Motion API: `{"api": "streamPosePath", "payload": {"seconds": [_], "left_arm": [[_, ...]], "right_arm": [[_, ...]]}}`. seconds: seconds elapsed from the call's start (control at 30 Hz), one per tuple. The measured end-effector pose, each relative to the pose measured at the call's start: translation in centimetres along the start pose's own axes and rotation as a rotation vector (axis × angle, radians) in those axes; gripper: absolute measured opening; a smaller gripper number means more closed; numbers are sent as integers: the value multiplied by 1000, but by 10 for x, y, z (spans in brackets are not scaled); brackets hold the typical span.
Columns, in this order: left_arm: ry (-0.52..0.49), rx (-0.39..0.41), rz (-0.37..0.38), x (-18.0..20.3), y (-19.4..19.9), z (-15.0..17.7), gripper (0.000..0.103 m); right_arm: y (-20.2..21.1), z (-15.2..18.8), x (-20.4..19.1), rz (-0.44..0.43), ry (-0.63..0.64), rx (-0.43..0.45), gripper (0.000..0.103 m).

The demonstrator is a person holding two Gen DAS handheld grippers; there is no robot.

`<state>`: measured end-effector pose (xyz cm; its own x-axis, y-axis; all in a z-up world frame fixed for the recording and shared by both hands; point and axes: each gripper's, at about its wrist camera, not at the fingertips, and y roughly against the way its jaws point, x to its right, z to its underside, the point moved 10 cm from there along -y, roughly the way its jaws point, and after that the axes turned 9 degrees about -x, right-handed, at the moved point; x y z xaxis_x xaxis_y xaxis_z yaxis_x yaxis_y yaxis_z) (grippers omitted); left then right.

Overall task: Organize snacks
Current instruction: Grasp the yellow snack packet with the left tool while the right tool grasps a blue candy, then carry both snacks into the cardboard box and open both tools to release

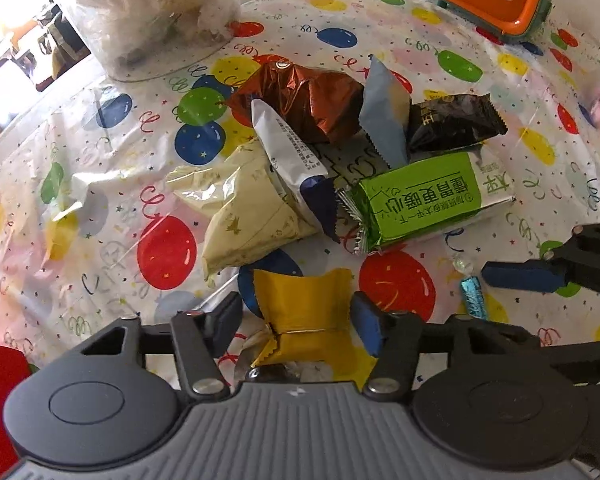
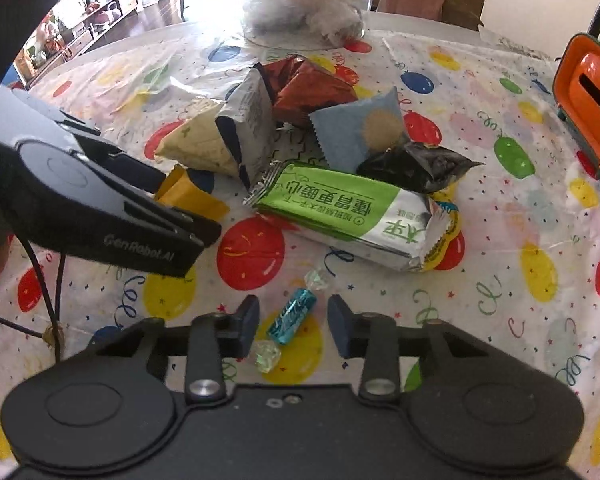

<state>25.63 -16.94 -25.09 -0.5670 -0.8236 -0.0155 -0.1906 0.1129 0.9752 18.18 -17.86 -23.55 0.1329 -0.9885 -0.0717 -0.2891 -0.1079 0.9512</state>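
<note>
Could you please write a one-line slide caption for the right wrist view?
Right claw open around a teal wrapped candy on the balloon tablecloth, snack pile beyond.

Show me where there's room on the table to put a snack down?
Bare cloth lies between the green pack and the orange box, and on the left past the cream packet. The middle pile is crowded. The near edge is taken too: left tongs around the gold packet, right tongs around the blue candy.

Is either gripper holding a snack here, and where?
Neither: left gripper straddles the yellow foil packet, right gripper straddles the teal wrapped candy, both open.
</note>
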Motion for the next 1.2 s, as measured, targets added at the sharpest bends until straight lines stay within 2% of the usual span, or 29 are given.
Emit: {"api": "streamPosePath", "payload": {"seconds": [0.1, 0.17, 0.2, 0.33, 0.57, 0.77, 1.2], "left_arm": [[-4, 4, 21, 1, 1, 1, 46], [-1, 9, 19, 0, 2, 2, 44], [2, 12, 21, 0, 2, 3, 38], [21, 17, 25, -3, 4, 5, 37], [70, 42, 44, -9, 20, 11, 36], [100, 73, 56, -15, 46, 22, 36], [239, 151, 69, -53, 123, 61, 36]], "right_arm": [[1, 1, 0, -1, 0, 11, 27], [2, 2, 1, 4, -1, 20, 21], [2, 2, 3, 2, -10, 24, 19], [2, 2, 9, -16, -51, 31, 12], [15, 5, 16, -39, -117, 58, 12], [43, 2, 10, -72, -130, 102, 12], [108, -14, -36, -154, -92, 213, 12]]}}
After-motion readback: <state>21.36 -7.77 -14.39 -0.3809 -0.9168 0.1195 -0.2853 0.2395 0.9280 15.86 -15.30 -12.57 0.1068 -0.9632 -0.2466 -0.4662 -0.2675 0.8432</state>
